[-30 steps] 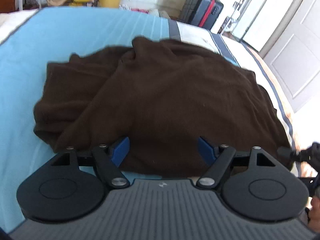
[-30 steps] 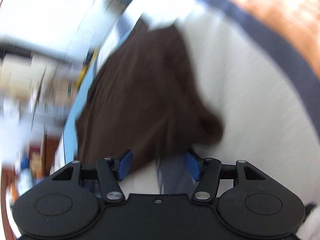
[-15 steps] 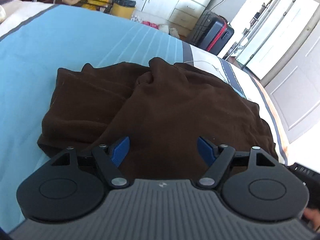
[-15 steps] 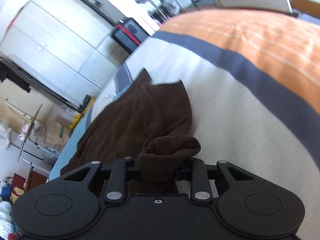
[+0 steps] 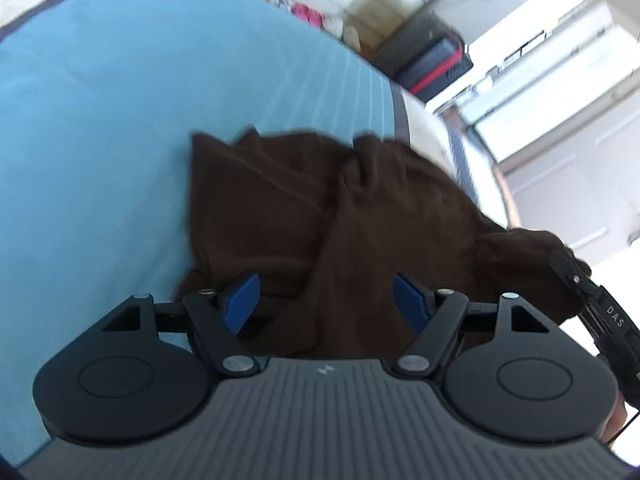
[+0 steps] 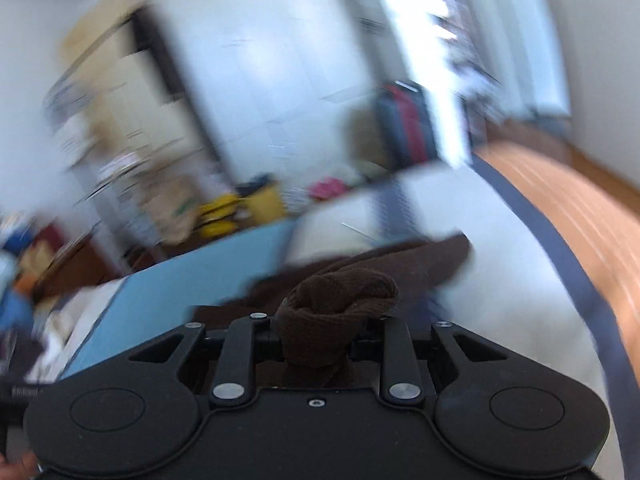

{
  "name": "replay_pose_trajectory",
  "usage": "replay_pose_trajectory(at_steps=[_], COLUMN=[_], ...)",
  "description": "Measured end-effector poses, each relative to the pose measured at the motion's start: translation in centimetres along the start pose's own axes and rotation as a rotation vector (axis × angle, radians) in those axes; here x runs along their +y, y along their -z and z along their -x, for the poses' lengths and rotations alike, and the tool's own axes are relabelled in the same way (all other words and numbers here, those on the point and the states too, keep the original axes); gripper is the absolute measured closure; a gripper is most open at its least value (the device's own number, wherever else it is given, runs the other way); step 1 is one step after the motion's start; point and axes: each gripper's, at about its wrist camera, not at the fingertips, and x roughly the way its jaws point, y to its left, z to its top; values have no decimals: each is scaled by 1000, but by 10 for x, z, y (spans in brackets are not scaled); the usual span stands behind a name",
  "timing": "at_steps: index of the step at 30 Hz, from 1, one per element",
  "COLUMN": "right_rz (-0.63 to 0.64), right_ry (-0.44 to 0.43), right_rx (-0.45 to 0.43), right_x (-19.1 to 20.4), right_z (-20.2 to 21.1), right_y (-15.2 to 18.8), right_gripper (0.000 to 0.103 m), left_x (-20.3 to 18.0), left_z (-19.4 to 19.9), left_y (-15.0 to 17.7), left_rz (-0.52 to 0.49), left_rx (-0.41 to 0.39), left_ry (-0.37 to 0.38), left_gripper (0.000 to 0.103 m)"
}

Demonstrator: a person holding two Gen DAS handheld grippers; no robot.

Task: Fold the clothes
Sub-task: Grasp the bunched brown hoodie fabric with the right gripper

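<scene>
A dark brown knit garment [image 5: 360,216] lies rumpled on the striped bed cover [image 5: 120,120]. My left gripper [image 5: 326,300] hovers open over its near edge, blue pads [image 5: 240,300] spread with nothing between them. At the right edge of the left wrist view my right gripper [image 5: 576,280] lifts a bunched corner of the garment. In the right wrist view, which is motion-blurred, my right gripper [image 6: 320,340] is shut on a wad of the brown garment [image 6: 340,300], and the rest of the cloth trails away behind it over the bed.
The bed cover has a light blue band, a white band [image 6: 480,260] and an orange band [image 6: 580,232] split by dark stripes. Beyond the bed stand a black and red suitcase [image 5: 436,64], white cupboards, a yellow bin [image 6: 264,196] and floor clutter.
My right gripper has shut on a corner of the garment and lifted it, swinging fast. The left gripper stayed open and tilted, so the garment sits lower and further right in its view.
</scene>
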Motion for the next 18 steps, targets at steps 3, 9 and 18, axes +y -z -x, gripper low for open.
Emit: replay_pose_trajectory(at_steps=[3, 9, 18], right_rz=[158, 410, 364], right_ry=[-138, -434, -406], right_rx=[13, 201, 273], right_x=[56, 160, 167], right_z=[-19, -67, -80], right_y=[-13, 19, 57], right_gripper=[75, 76, 76], left_x=[11, 31, 43], left_z=[16, 14, 1], left_y=[-7, -16, -20], left_rz=[32, 105, 152], left_rx=[-57, -87, -87], left_ry=[30, 85, 147], left_gripper=[31, 31, 31])
